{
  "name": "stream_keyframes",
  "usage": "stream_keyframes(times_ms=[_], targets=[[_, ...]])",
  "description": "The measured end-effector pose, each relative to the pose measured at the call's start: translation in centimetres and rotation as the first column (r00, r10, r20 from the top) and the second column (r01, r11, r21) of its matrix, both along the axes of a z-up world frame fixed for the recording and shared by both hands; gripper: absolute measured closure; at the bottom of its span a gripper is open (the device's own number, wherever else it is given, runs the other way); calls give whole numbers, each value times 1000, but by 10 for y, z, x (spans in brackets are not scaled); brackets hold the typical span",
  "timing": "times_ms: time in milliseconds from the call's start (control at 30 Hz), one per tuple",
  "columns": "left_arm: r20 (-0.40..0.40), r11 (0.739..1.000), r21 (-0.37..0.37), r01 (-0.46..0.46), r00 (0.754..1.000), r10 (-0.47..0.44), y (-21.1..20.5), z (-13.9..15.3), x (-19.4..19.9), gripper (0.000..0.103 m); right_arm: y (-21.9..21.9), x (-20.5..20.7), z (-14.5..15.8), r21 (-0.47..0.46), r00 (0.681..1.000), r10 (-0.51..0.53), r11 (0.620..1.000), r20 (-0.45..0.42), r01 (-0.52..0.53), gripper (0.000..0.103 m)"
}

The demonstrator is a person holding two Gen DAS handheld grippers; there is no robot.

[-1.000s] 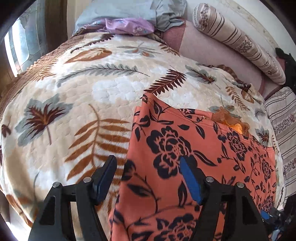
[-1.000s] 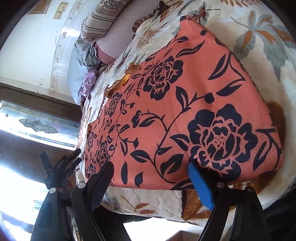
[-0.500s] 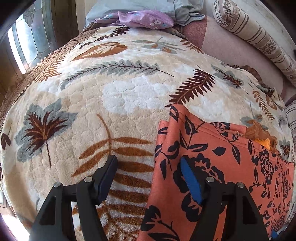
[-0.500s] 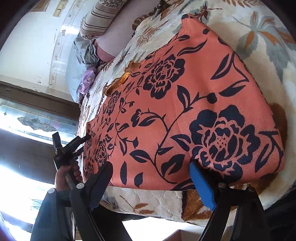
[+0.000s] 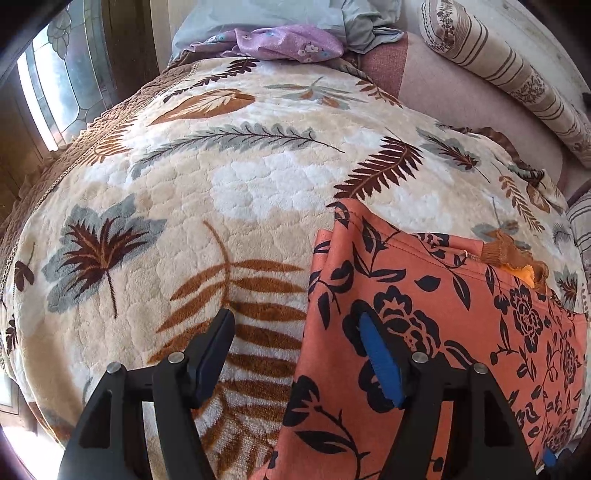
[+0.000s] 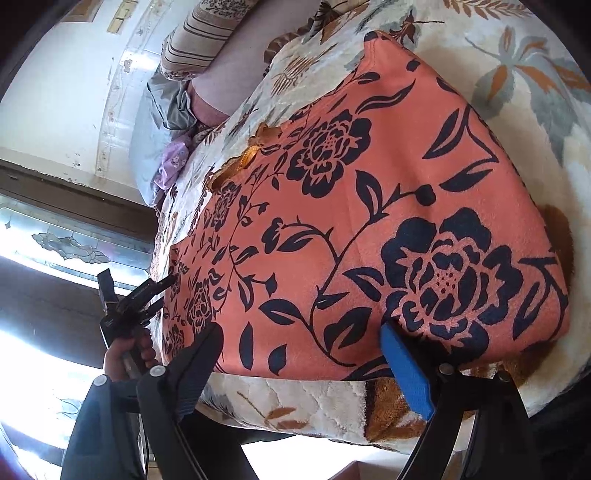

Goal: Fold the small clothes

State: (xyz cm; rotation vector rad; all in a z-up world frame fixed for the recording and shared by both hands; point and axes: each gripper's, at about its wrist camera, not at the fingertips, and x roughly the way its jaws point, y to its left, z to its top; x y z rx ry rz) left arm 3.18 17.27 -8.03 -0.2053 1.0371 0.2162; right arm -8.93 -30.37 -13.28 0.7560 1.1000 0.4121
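This is a bedroom in a home. A bed fills both views, covered by a plush leaf-patterned blanket [image 5: 229, 192]. At the blanket's far end lie a striped bolster pillow [image 5: 506, 77], a pale blue pillow [image 5: 258, 14] and a crumpled purple floral cloth [image 5: 288, 42]. Beside the blanket's left edge stands a leaded glass window [image 5: 55, 85] in a dark wooden frame. Beyond the bolster rises a painted wall [image 6: 55, 92], worn and marked.
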Motion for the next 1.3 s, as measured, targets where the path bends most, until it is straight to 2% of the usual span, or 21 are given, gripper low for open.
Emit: stream_keyframes(times_ms=[167,267,333,433,500,967,1300], targets=[[22,1000,-4,6,1000,-6,-11,16,-19,31,-3,-3,-1,8,1000,-10,1000,10,10,14],[50,999,-17,42,998,-41,-28,26,-36,31,-3,-4,-1,12,1000,-15,1000,14,15,13],[40,997,-4,72,997,-71,-40,20,-43,31,-4,-5,0,13,1000,-18,1000,16,17,12],[-64,996,43,77,995,-74,-49,-10,-42,30,-3,-5,0,16,1000,-22,1000,14,21,12],[-41,996,49,68,997,-66,-50,-11,-46,30,-3,-5,0,18,1000,-24,1000,14,24,12],[-48,996,49,77,996,-75,-49,-10,-44,27,6,-3,2,0,999,-18,1000,26,18,5],[-42,997,32,69,997,-67,-43,-13,-45,20,7,0,2,-3,1000,-13,1000,16,13,5]])
